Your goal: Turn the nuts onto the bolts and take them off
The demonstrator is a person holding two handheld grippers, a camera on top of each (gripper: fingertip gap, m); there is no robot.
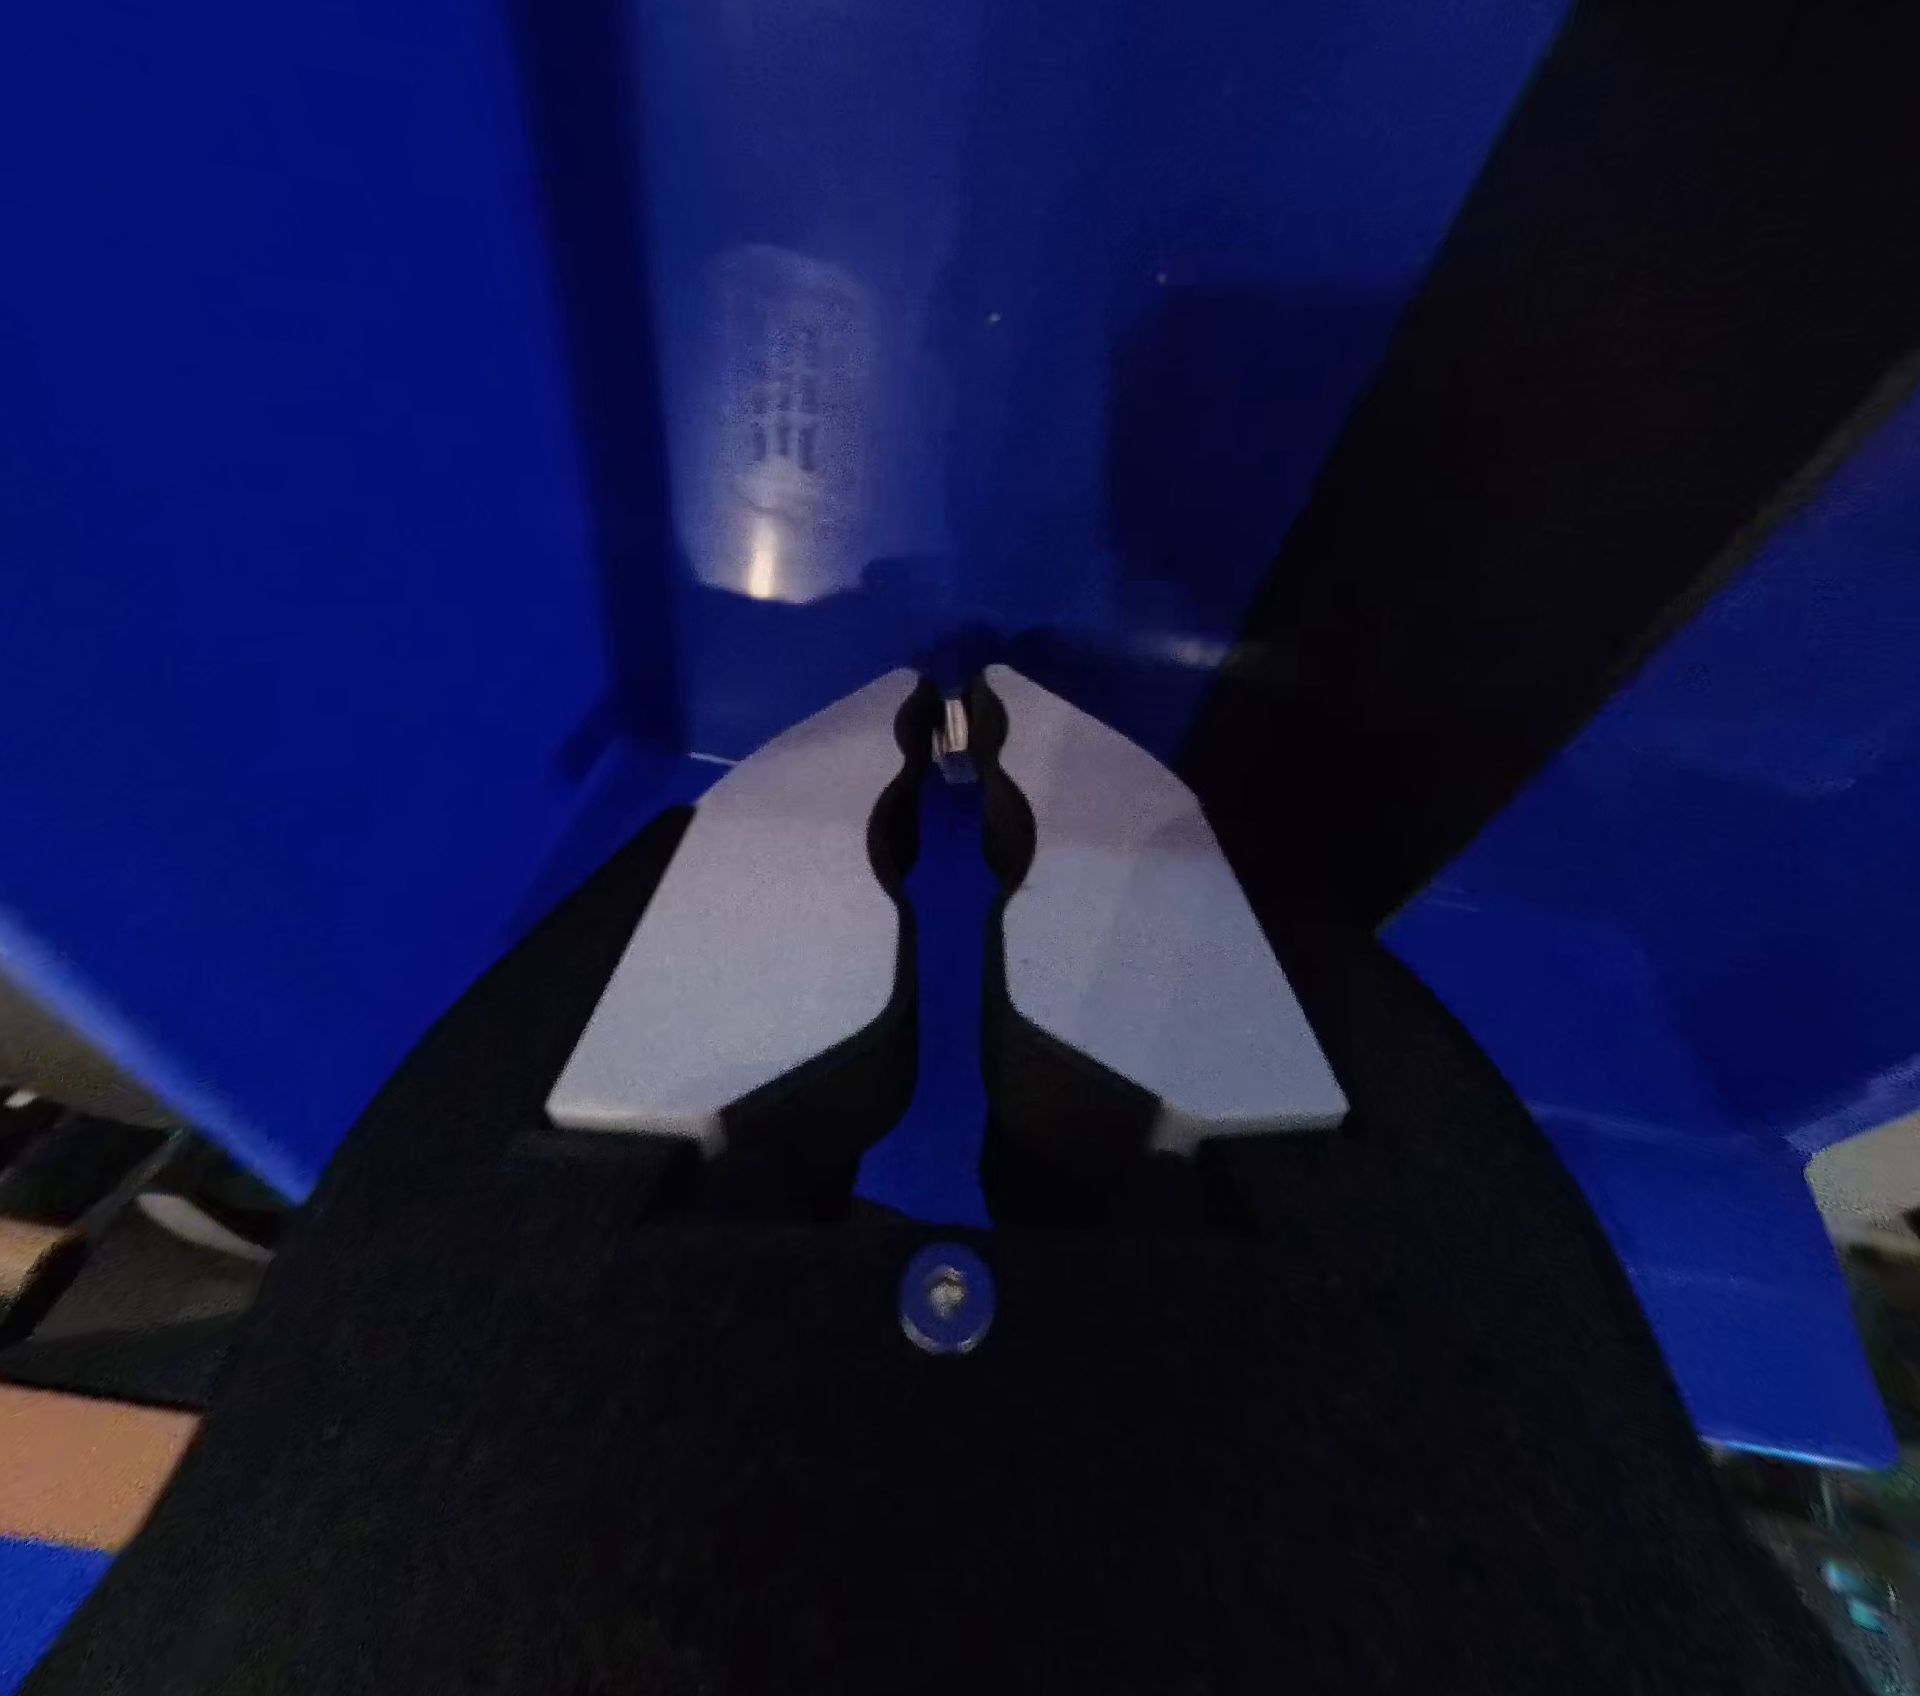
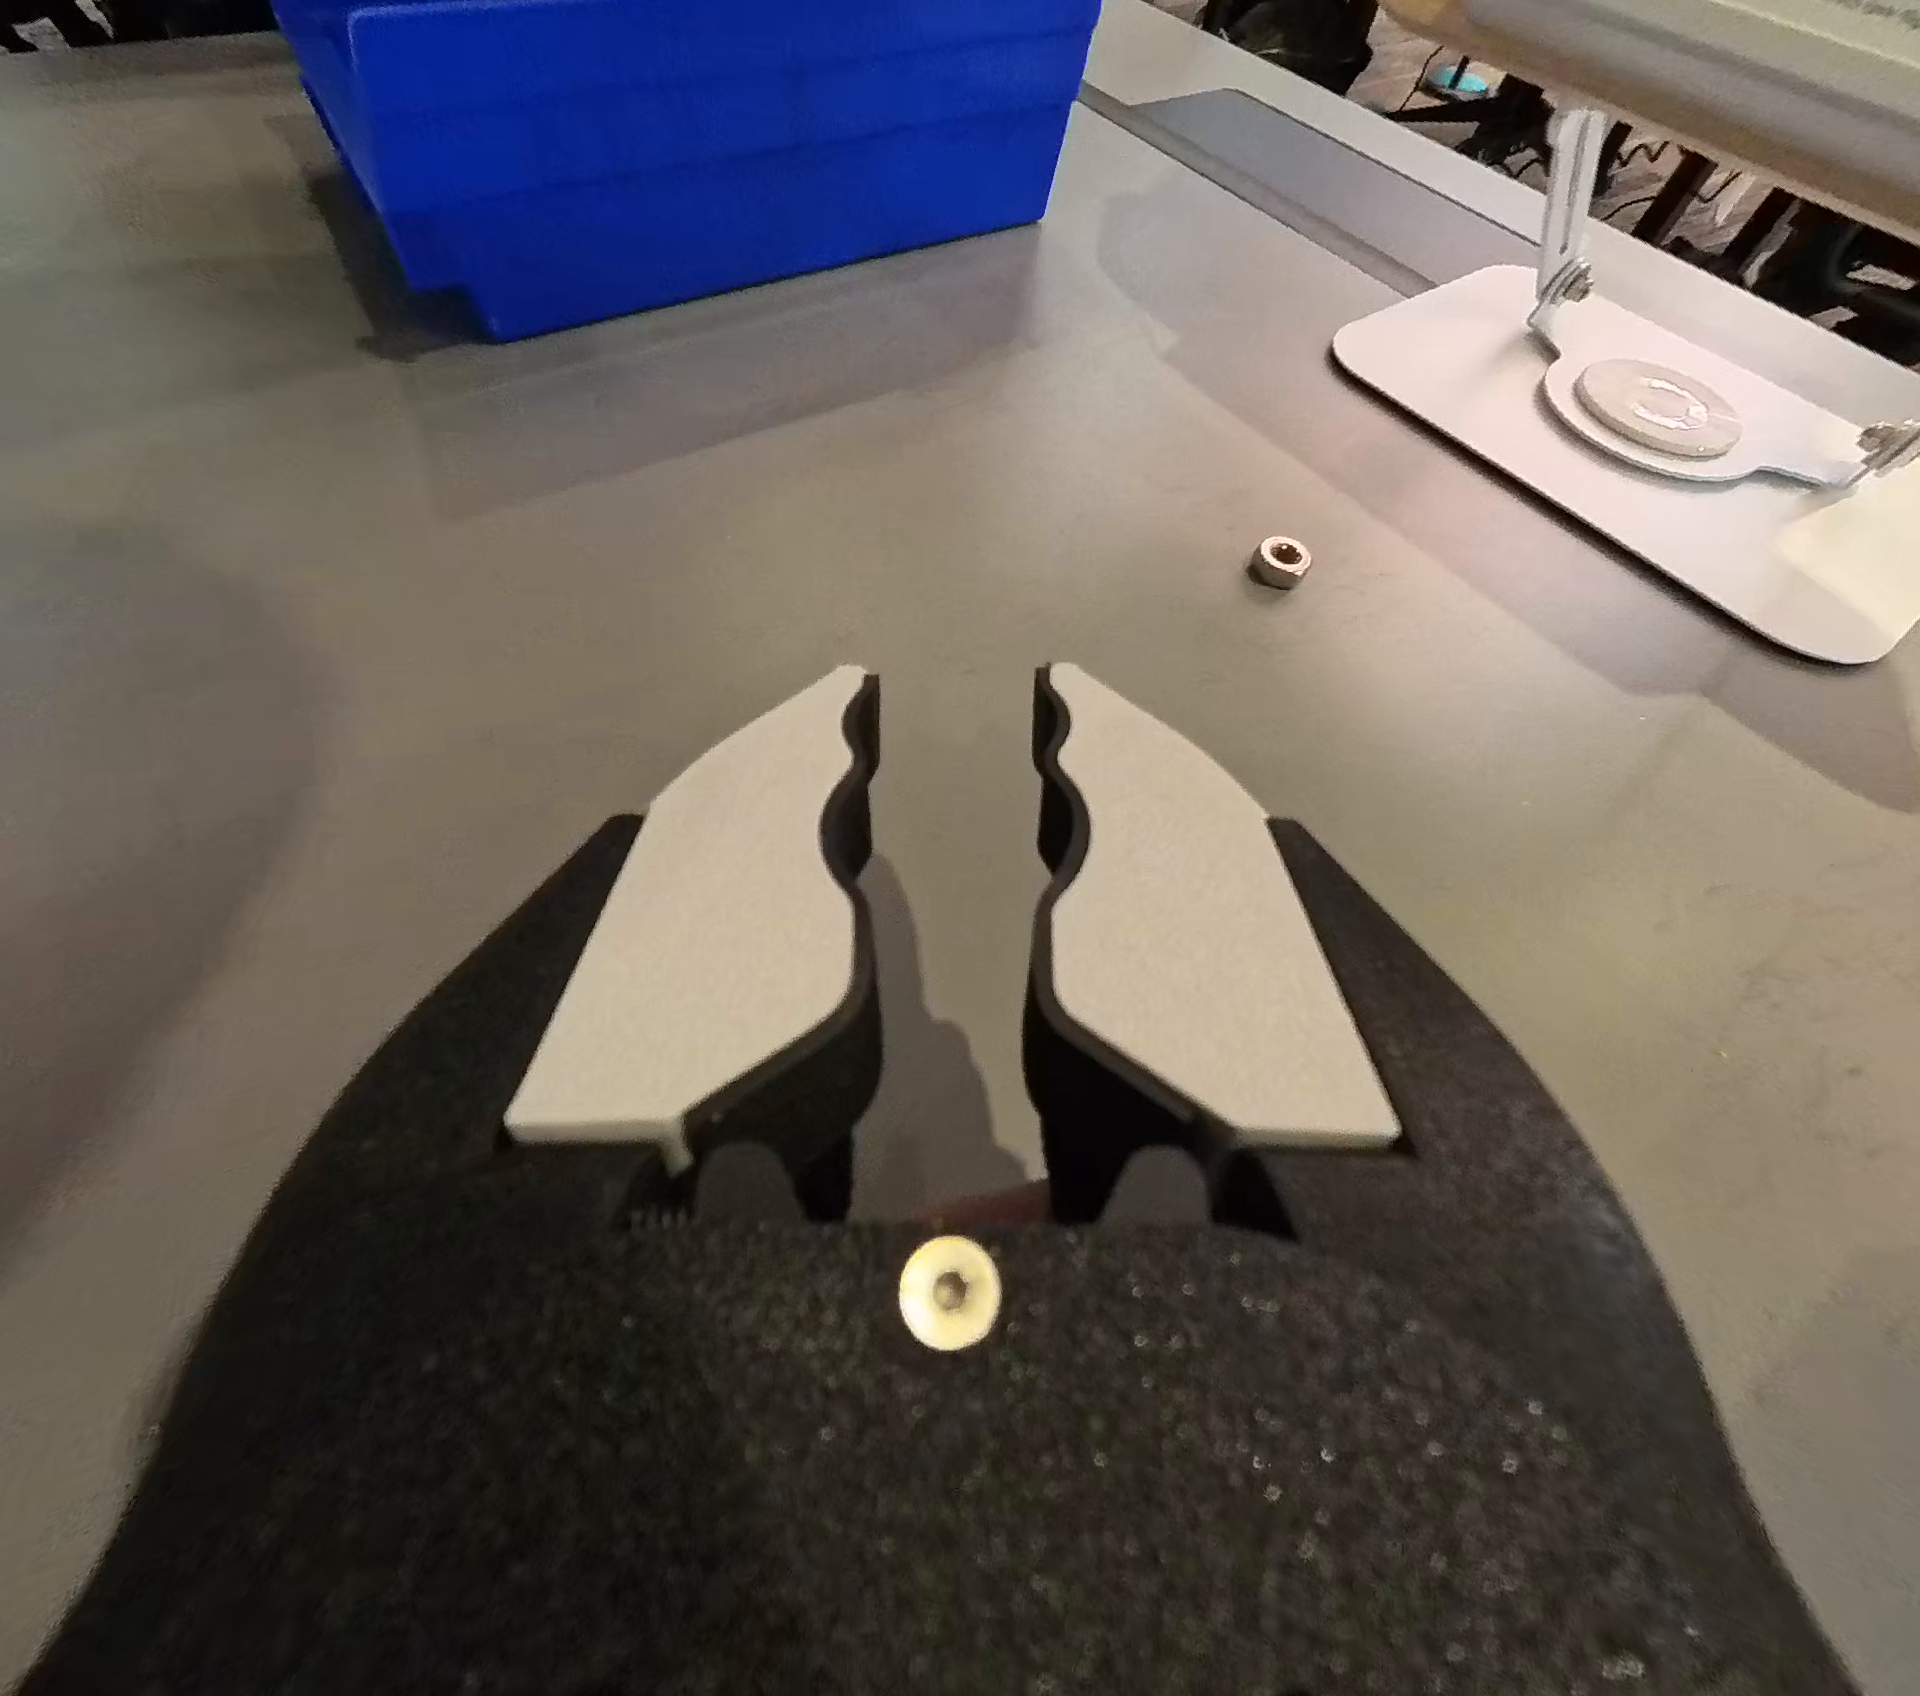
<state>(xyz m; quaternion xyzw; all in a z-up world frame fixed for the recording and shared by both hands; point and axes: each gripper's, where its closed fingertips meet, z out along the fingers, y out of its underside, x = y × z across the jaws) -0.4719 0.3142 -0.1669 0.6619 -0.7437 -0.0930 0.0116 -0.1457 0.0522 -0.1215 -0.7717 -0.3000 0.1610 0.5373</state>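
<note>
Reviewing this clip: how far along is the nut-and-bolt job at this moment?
Done: nothing visibly threaded; no nut sits on a bolt in either view. In hand: the left gripper, down inside the blue bin, is shut on a small metal part, too blurred to identify. Left: the right gripper is open and empty, and one nut lies loose on the table.

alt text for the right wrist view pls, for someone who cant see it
The right gripper hovers open and empty over a grey table, with a small metal nut lying loose ahead and to its right. A blue plastic bin sits farther back on the left, and a white stand base holding a tilted sign sits at the right edge.
</note>
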